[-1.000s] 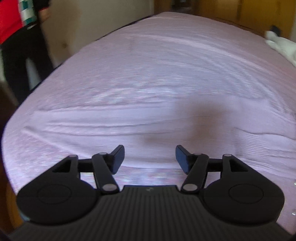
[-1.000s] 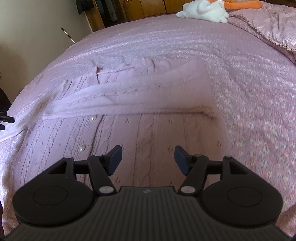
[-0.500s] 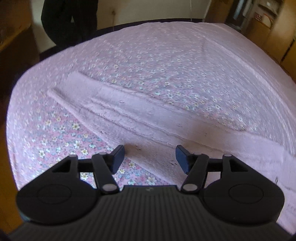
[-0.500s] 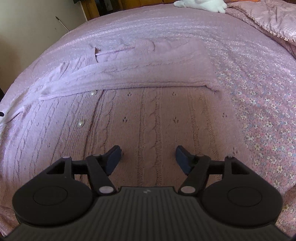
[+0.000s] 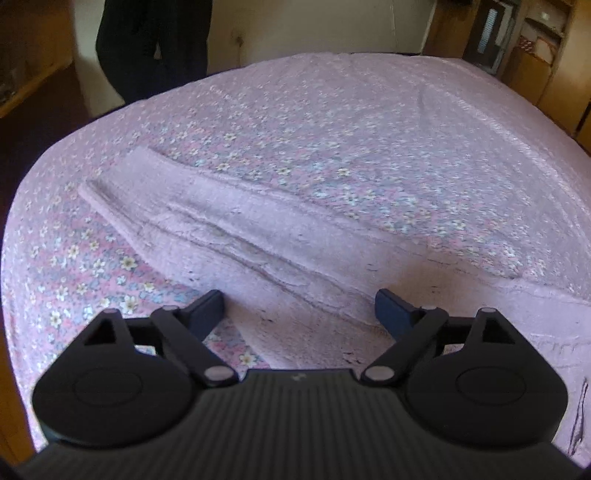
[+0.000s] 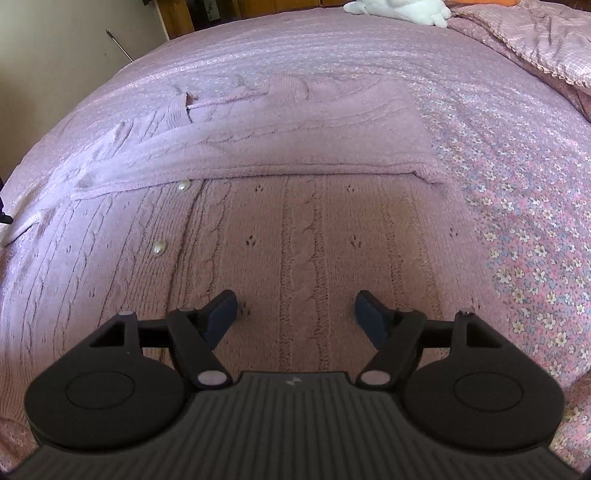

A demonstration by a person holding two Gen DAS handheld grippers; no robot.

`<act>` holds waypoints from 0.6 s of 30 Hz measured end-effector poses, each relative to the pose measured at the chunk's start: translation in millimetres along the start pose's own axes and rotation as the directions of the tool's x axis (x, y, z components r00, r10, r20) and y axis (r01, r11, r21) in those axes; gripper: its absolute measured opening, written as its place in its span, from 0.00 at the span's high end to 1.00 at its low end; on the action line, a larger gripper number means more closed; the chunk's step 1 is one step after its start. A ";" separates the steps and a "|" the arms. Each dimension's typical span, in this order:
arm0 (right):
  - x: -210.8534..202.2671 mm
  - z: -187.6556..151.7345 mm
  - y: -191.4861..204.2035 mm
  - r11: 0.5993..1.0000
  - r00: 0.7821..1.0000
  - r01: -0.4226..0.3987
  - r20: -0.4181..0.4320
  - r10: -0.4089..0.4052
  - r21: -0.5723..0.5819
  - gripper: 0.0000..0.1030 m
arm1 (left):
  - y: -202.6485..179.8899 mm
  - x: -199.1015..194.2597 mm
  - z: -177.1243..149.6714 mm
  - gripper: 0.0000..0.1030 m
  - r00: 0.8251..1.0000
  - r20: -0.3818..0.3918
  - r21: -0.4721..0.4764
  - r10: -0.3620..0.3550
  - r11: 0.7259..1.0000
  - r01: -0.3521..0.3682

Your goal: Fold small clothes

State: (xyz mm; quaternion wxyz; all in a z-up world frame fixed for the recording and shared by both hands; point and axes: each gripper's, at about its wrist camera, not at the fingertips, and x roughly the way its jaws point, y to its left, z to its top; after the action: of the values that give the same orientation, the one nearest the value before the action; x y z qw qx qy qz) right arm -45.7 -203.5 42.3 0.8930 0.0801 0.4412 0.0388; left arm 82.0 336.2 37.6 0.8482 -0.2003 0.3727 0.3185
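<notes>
A small pink cable-knit cardigan (image 6: 303, 229) with pearl buttons (image 6: 183, 184) lies flat on the flowered pink bedspread (image 6: 517, 236). One sleeve (image 6: 280, 147) is folded across its body. My right gripper (image 6: 295, 314) is open and empty, low over the cardigan's body. In the left wrist view the other sleeve (image 5: 229, 225) stretches out to the left over the bedspread (image 5: 332, 129). My left gripper (image 5: 299, 310) is open and empty, just above where that sleeve meets the body.
A white soft toy (image 6: 402, 9) and a crumpled pink quilt (image 6: 535, 40) lie at the far right of the bed. A person in dark clothes (image 5: 155, 44) stands beyond the bed's far edge. Wooden furniture (image 5: 532, 48) stands at the right.
My left gripper swung from bare bedspread to over the outstretched sleeve and came lower. My right gripper moved down and closer to the cardigan's body. Both stayed open.
</notes>
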 end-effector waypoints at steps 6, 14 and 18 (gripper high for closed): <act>-0.1 0.0 -1.2 1.000 1.000 -0.005 0.004 0.005 0.006 0.25 | -1.8 -3.1 -5.5 0.86 0.993 0.122 0.079 -0.006 0.997 -0.004; -1.6 4.1 -4.7 1.000 1.000 -0.020 -0.002 0.020 0.016 0.25 | -13.9 -56.2 -9.0 0.87 0.960 0.246 0.152 -0.137 0.983 0.101; -4.1 4.5 -4.6 0.999 0.999 -0.034 0.007 0.034 0.023 0.25 | -33.7 -87.6 -9.2 0.87 0.937 0.270 0.192 -0.222 0.966 0.173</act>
State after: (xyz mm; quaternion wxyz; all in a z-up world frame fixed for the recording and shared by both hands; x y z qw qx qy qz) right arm -44.6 -209.1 47.4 0.8925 0.0981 0.4375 0.0484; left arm 55.1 272.5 101.8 0.9350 -0.1169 0.2479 0.2251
